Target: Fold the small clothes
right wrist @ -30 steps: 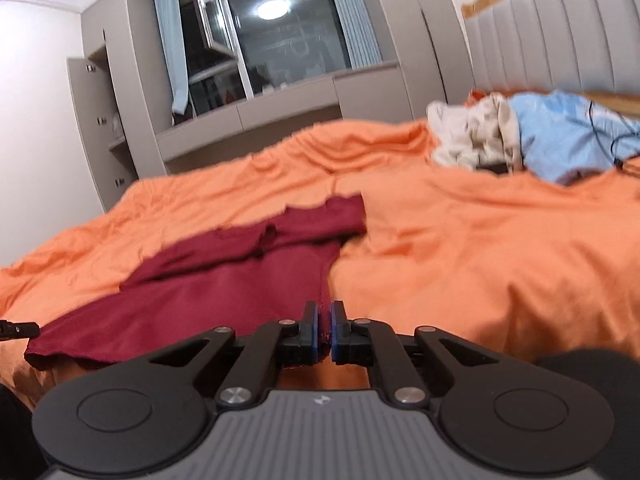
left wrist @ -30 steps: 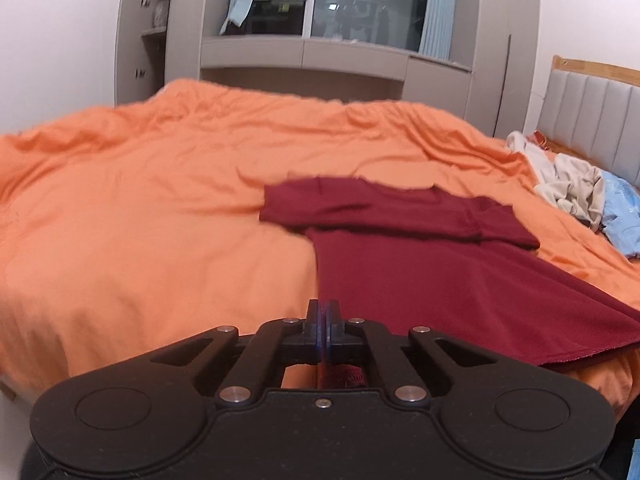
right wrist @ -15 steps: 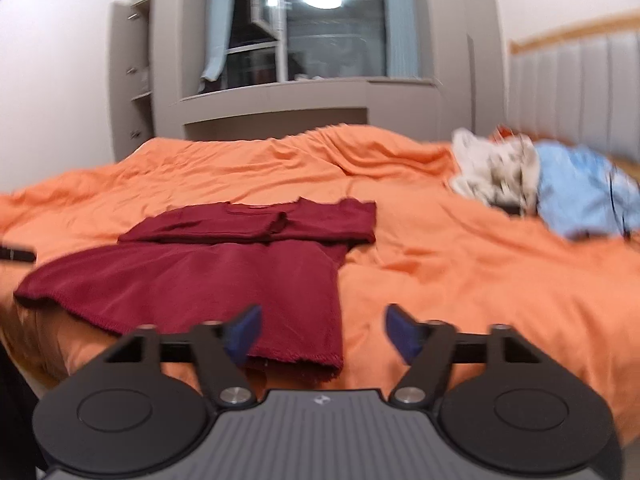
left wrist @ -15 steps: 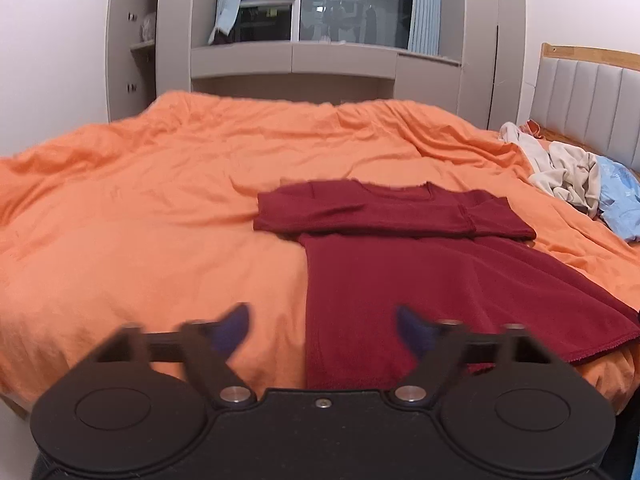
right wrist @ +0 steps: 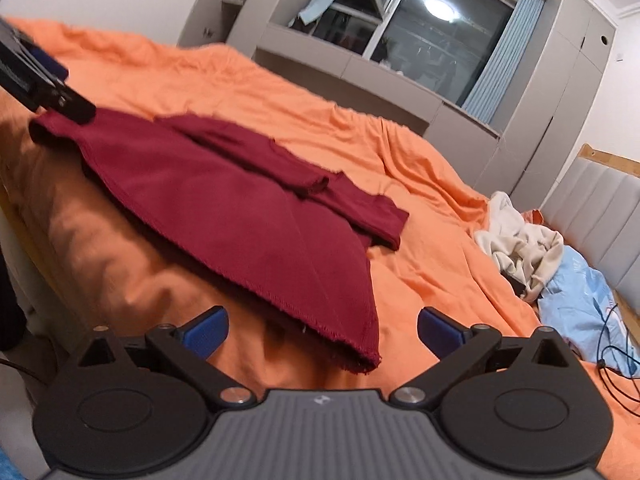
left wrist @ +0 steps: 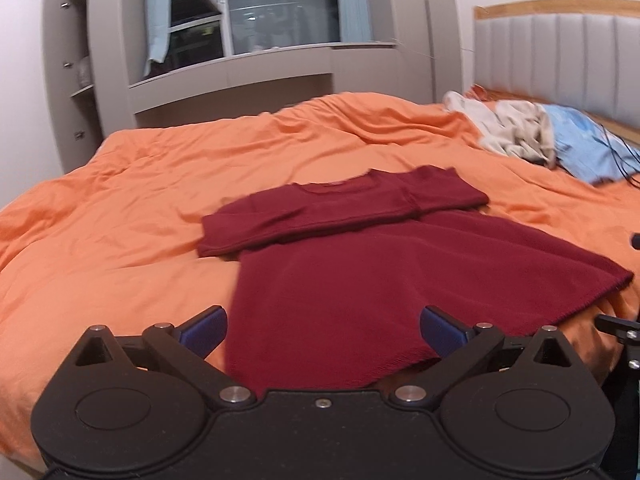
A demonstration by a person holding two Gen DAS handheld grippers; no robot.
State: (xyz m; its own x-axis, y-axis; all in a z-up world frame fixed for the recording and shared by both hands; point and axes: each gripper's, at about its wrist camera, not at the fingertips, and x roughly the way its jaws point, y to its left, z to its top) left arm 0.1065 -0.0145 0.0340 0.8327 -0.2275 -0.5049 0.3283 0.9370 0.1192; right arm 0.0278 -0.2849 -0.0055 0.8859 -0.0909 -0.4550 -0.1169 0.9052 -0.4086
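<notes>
Your left gripper (left wrist: 322,330): jaws spread wide, holding nothing, poised over the near hem of the dress. It also shows at the upper left edge of the right wrist view (right wrist: 36,76), just above the dress's far corner.

Your right gripper (right wrist: 322,330): jaws spread wide, holding nothing, low at the bed's edge, just short of the dress's near hem corner.

Dress (left wrist: 384,276), dark red: lies flat on the orange bedspread (left wrist: 120,208) near the bed's front edge, top part folded across itself with the sleeves tucked in, skirt fanned out toward you. From your right gripper's side (right wrist: 248,216) the hem corner hangs slightly over the edge of the bedspread (right wrist: 420,184).

Pile of cream clothes (left wrist: 516,132): crumpled near the padded headboard (left wrist: 560,52), well apart from the dress.

Light blue cloth (left wrist: 588,148): beside the cream pile, a black cable lying over it.
</notes>
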